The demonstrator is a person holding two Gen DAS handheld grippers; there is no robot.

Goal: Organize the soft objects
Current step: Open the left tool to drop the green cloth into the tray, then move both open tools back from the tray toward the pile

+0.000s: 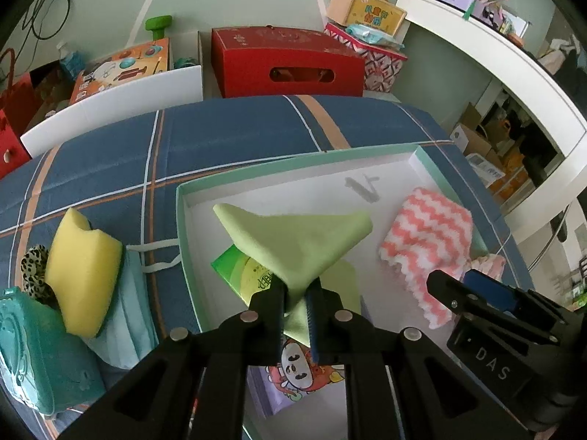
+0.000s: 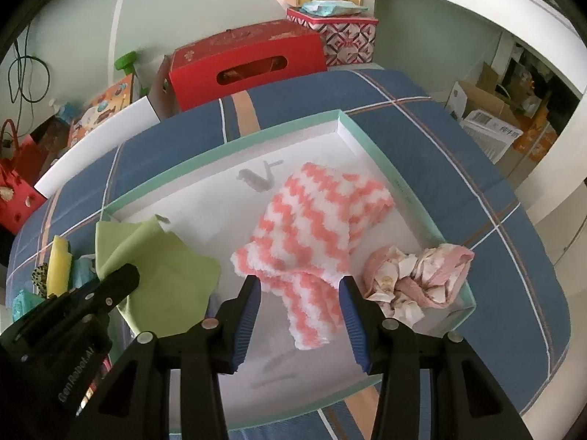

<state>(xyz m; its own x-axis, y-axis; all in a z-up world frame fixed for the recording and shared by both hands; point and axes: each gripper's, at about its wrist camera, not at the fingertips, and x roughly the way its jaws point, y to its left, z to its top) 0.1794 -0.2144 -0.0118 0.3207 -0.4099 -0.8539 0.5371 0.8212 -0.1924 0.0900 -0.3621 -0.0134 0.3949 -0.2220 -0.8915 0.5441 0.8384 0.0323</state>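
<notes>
Clamped in the left gripper's [image 1: 296, 299] jaws, the green cloth [image 1: 293, 242] hangs over the box [image 1: 429, 154] on the bed, beside the pink-striped towel [image 2: 312, 234] inside it, which the right gripper [image 2: 299, 289] straddles, jaws apart; next, likely release the cloth into the box.

Both wrist views look steeply down, close over 1 shared tray [image 1: 179, 220].

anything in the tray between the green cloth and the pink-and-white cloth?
No. Between the green cloth and the pink-and-white cloth only bare white tray floor shows, clearest in the right wrist view.
</notes>
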